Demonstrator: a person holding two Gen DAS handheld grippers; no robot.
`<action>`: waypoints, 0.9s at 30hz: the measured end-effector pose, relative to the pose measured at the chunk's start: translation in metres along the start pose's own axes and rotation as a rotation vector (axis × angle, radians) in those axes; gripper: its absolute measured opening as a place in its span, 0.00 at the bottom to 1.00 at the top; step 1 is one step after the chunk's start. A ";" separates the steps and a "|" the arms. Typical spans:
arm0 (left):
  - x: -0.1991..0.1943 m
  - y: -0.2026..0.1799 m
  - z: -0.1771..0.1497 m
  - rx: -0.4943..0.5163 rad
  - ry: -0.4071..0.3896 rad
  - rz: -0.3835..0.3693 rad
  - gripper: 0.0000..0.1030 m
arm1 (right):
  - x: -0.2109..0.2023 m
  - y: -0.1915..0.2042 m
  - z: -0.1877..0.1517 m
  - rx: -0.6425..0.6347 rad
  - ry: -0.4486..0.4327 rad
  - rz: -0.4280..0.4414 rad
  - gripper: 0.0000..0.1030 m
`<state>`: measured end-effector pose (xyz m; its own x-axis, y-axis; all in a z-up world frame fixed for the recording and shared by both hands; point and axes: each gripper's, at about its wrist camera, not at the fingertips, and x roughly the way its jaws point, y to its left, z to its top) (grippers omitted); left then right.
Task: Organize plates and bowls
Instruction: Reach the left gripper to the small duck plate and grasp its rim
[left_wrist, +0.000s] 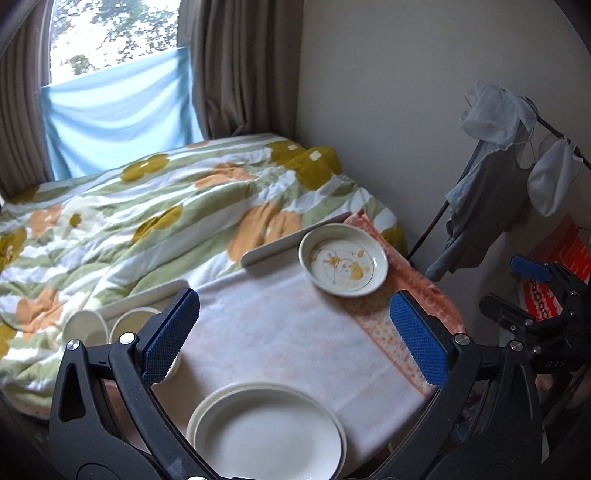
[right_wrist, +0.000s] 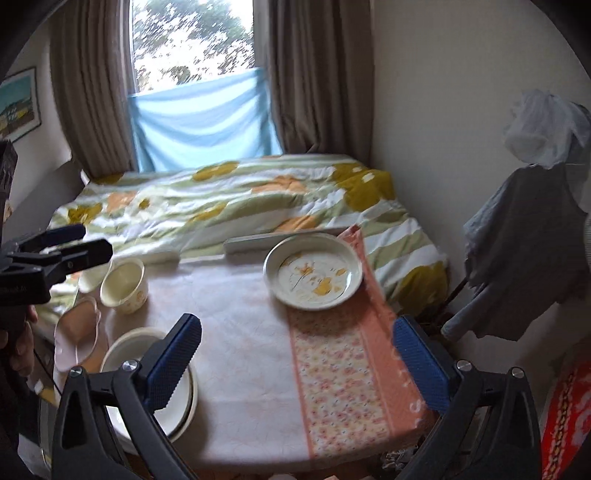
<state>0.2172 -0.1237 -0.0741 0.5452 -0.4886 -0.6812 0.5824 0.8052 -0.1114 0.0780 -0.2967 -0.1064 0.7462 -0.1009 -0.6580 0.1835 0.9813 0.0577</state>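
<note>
plates: flower-print dish (right_wrist: 313, 276) sits at far edge of table (right_wrist: 243, 332), partly on the peach cloth (right_wrist: 332, 350), w/ white plate stack (left_wrist: 267, 432) at near edge and cups (right_wrist: 123, 284) far left. both grippers, left (left_wrist: 295, 339) & right (right_wrist: 295, 354), hover w/ jaws spread wide, holding nothing. risk imo: a thin-rim pinch could slip, or dragging the dish could bunch the cloth & tip it off toward the bed (right_wrist: 240, 195).

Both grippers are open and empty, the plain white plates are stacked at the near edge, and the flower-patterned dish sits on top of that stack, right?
Not quite. The flower-patterned dish isn't on the stack of plain white plates; the right wrist view shows it alone at the far side of the table, partly on the orange patterned cloth. The left gripper and right gripper are indeed open and empty.
</note>
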 end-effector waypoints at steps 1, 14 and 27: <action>0.010 -0.003 0.013 0.012 0.006 -0.023 1.00 | 0.000 -0.008 0.008 0.020 -0.032 -0.011 1.00; 0.252 -0.004 0.050 0.023 0.330 -0.148 0.61 | 0.195 -0.097 -0.012 0.421 0.270 0.130 0.60; 0.356 0.001 0.015 -0.036 0.506 -0.168 0.33 | 0.278 -0.116 -0.022 0.450 0.376 0.155 0.30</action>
<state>0.4207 -0.3016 -0.3062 0.0822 -0.3959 -0.9146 0.6107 0.7453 -0.2677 0.2501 -0.4345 -0.3131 0.5241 0.1830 -0.8318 0.4045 0.8060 0.4322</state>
